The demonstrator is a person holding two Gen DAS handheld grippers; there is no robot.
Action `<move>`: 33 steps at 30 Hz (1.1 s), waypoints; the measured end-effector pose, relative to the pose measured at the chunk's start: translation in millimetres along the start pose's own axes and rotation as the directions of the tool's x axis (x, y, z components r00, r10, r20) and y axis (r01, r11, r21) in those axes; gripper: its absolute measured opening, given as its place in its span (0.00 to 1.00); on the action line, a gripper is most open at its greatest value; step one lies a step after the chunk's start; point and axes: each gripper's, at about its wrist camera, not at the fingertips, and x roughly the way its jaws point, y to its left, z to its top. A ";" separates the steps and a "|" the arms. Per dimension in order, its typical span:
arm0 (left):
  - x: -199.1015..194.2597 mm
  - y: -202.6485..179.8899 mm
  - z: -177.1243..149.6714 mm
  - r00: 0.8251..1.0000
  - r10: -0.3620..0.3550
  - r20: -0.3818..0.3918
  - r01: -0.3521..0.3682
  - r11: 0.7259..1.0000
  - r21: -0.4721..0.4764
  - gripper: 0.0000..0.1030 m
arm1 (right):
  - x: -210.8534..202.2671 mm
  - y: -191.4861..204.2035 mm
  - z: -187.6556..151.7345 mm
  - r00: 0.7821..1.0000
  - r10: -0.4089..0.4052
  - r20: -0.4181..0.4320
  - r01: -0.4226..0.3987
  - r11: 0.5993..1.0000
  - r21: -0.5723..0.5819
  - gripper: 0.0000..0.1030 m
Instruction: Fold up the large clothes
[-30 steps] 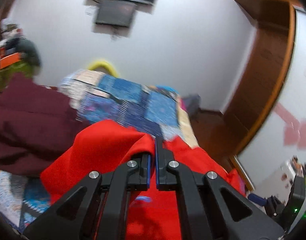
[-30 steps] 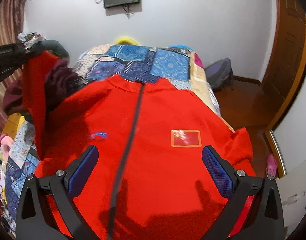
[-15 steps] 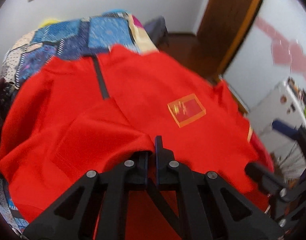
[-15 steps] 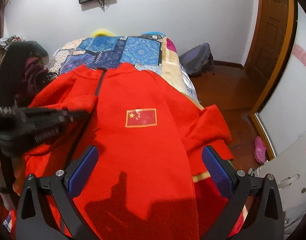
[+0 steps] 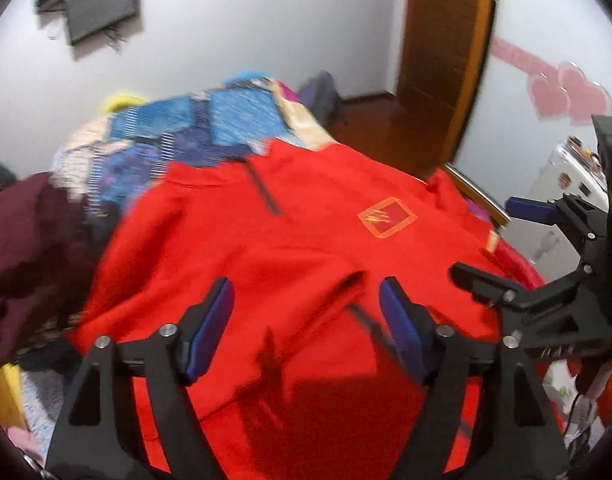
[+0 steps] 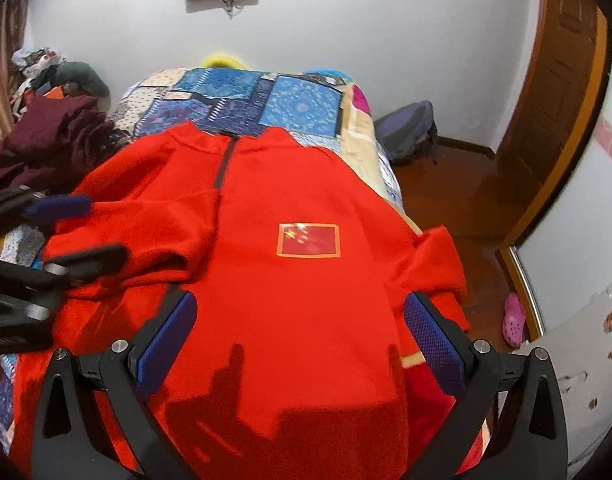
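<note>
Red jacket (image 6: 298, 184) is lying flat, front up, on the patchwork bedspread (image 6: 266, 100), one sleeve (image 6: 146, 232) folded across its chest. Left gripper (image 5: 306, 300) jaws have just been opening; nothing is gripped, though blur is limiting detail. Right gripper (image 6: 302, 312) is hovering wide, empty, above the hem.

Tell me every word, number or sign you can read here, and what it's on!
Words or numbers: none can be read anywhere.
Flag patch on the red jacket: red with yellow stars, no lettering.
Stickers on the white cabinet: too small to read.
Pink hearts on the wall: shapes only, no writing.
</note>
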 end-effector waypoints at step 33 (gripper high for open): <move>7.2 155.9 -176.5 0.959 0.149 -0.240 -0.243 0.868 -0.432 0.84 | 87.0 160.1 7.4 0.969 0.085 -0.231 -0.190 0.856 -0.481 0.31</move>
